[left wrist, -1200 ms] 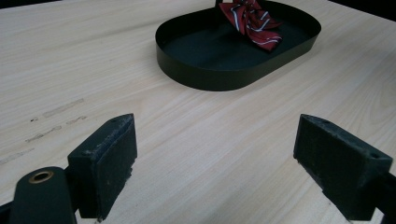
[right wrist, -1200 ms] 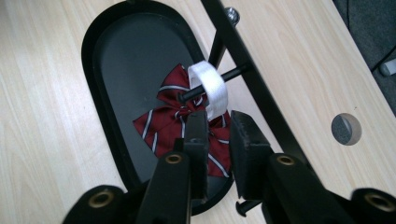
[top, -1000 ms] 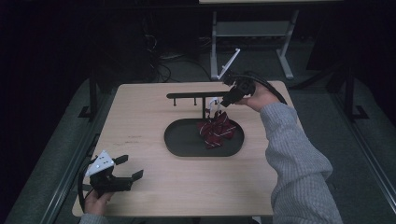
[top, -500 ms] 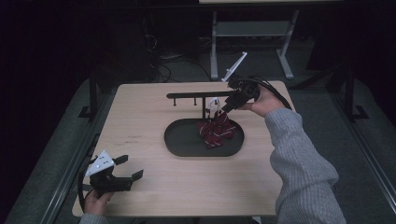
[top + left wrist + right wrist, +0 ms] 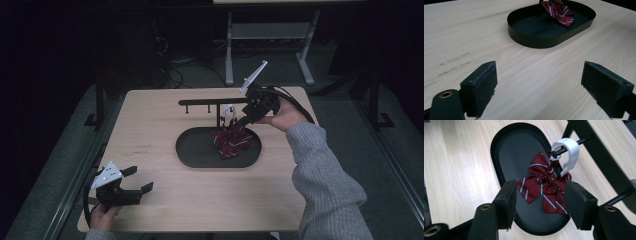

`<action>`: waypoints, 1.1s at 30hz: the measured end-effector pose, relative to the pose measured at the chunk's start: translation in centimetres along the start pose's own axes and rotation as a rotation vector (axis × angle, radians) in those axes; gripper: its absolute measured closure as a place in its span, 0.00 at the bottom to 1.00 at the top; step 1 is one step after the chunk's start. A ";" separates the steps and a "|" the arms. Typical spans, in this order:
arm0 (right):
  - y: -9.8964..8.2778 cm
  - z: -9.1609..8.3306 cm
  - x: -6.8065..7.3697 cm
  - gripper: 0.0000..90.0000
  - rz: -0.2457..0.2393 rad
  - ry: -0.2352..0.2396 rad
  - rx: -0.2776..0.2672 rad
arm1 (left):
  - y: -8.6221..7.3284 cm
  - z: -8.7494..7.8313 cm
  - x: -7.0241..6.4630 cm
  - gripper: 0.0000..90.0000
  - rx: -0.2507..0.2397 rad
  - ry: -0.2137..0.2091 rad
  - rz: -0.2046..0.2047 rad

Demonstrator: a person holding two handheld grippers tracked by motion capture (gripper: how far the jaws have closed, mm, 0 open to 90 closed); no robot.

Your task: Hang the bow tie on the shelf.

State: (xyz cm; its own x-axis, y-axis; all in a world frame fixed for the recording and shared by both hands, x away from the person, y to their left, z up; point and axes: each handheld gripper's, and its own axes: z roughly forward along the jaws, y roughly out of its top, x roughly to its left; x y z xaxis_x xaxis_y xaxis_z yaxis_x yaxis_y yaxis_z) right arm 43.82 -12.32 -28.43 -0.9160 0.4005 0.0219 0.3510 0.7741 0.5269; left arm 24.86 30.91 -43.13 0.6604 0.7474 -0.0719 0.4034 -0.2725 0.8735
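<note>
- The bow tie (image 5: 544, 187) hung by its white strap (image 5: 567, 151) from a peg of the black rack (image 5: 210, 103), its red striped folds drooping into the far right part of the oval tray (image 5: 192, 152) on the counter (image 5: 150, 130).
- My right tongs (image 5: 540, 201) had just been opening; the jaws stood apart on either side of the bow, pads clear of the fabric.
- So I judged the hanging done, with only backing the right hand away left.
- My left tongs (image 5: 137, 181) rested at the near left corner of the counter, jaws wide apart, nothing between them.
- The right gripper view gave me the strap looped over the peg, which from the high view was too small to make out.
- The high view showed both hands well apart; the left gripper view offered the tray wall (image 5: 536, 37) and the bow low in it.
</note>
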 end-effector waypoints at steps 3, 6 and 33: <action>-0.3 0.1 0.2 0.46 -0.008 -0.002 -0.001 | 0.0 0.0 0.0 0.15 0.001 0.001 -0.001; -0.5 0.1 0.4 0.45 -0.007 0.002 -0.006 | 0.0 0.0 0.0 0.15 0.003 0.002 0.000; -4.1 0.3 1.8 0.41 0.021 0.010 -0.011 | 0.0 0.0 0.0 0.15 0.006 0.005 0.001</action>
State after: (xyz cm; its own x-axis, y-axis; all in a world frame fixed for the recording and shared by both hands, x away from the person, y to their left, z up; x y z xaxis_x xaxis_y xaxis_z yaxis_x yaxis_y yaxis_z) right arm 40.82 -14.60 -30.79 -0.9103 0.4118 0.0418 0.3684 0.7600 0.5354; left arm 24.86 30.91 -43.17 0.6574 0.7504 -0.0689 0.4066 -0.2763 0.8708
